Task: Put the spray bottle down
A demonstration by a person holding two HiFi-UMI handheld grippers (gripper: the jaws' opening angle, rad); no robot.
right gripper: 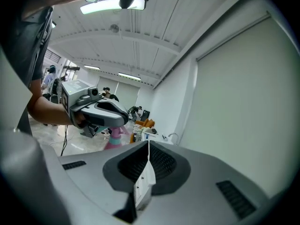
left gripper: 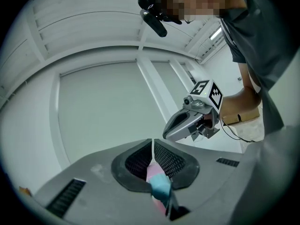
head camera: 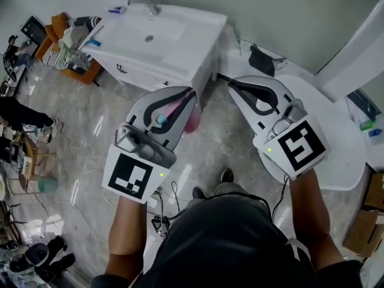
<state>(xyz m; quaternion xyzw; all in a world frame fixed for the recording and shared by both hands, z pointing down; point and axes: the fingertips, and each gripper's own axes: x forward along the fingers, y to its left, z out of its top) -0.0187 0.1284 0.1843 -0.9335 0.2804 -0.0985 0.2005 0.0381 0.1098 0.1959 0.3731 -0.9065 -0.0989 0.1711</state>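
The pink spray bottle (head camera: 191,123) with a pale blue collar (left gripper: 159,186) sits between the jaws of my left gripper (head camera: 191,92), which is shut on it. The bottle's body hangs below the jaws over the tiled floor. In the left gripper view the jaw tips (left gripper: 153,142) meet above the bottle's neck. My right gripper (head camera: 231,84) is held beside it at the same height, shut with nothing in it; its tips (right gripper: 149,143) touch. In the right gripper view the left gripper (right gripper: 125,119) shows with the pink bottle (right gripper: 114,138) under it.
A white washbasin cabinet (head camera: 180,47) with a tap (head camera: 147,2) stands straight ahead. A white curved surface (head camera: 342,143) lies to the right. An orange seat with clothes (head camera: 72,50) is at the left. Cables (head camera: 165,203) trail on the floor by my feet.
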